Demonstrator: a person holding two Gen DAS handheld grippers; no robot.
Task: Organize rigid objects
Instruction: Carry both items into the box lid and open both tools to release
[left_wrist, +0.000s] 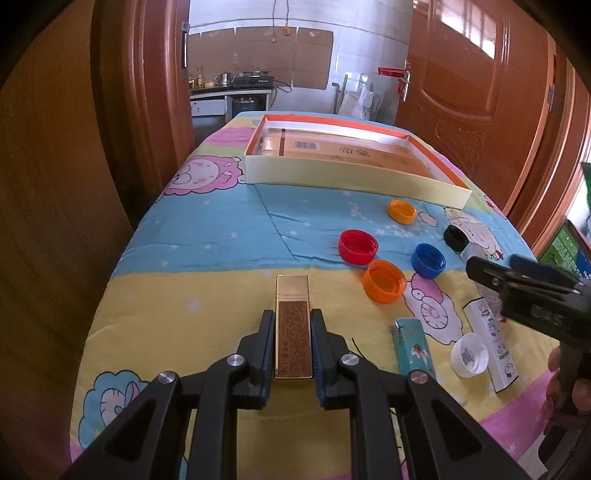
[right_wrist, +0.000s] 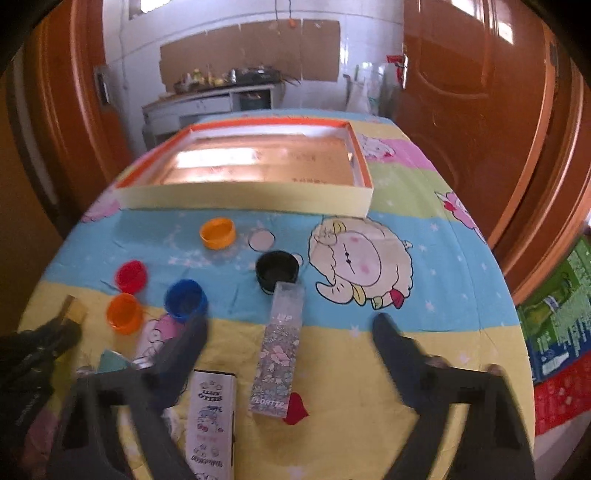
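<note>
My left gripper (left_wrist: 292, 318) is shut on a gold rectangular case (left_wrist: 291, 314) with a brown label, held just over the yellow band of the cloth. My right gripper (right_wrist: 290, 326) is open and empty above a clear floral lip box (right_wrist: 279, 349), which lies between its fingers; it also shows in the left wrist view (left_wrist: 495, 271). A white patterned box (right_wrist: 212, 421) lies beside the lip box. Bottle caps lie on the cloth: red (left_wrist: 358, 246), orange (left_wrist: 384, 280), blue (left_wrist: 428, 260), yellow-orange (left_wrist: 402, 211) and black (left_wrist: 455, 237). A white cap (left_wrist: 470, 354) and a teal lighter (left_wrist: 413, 349) lie nearer.
A shallow open cardboard box (left_wrist: 354, 181) with an orange rim stands at the far end of the cartoon-print table (left_wrist: 207, 229). Wooden doors flank the table. Green and red cartons (right_wrist: 561, 325) stand on the floor at the right. A kitchen counter lies beyond the doorway.
</note>
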